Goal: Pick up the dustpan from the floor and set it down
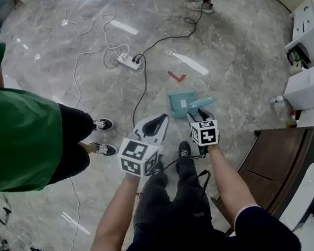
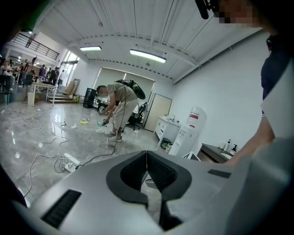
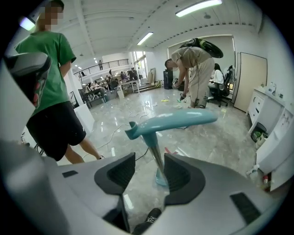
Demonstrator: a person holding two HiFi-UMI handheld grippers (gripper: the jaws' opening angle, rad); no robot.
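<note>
A teal dustpan (image 1: 181, 102) stands on the grey marble floor, its long metal rod (image 3: 155, 156) rising to a teal handle (image 3: 172, 121). My right gripper (image 3: 150, 170) is open around that rod: the rod runs up between the two pads, close to the right one, and neither pad presses on it. In the head view the right gripper (image 1: 194, 114) sits just behind the handle (image 1: 201, 103). My left gripper (image 1: 157, 120) hovers to the left of the dustpan. Its jaws (image 2: 147, 156) are shut with nothing between them.
A person in a green shirt (image 1: 5, 127) stands close on the left. A power strip (image 1: 129, 61) with trailing cables and a red floor mark (image 1: 177, 78) lie beyond the dustpan. A brown desk (image 1: 279, 162) and white cabinets (image 1: 312, 69) line the right. Another person (image 3: 193, 69) bends over farther off.
</note>
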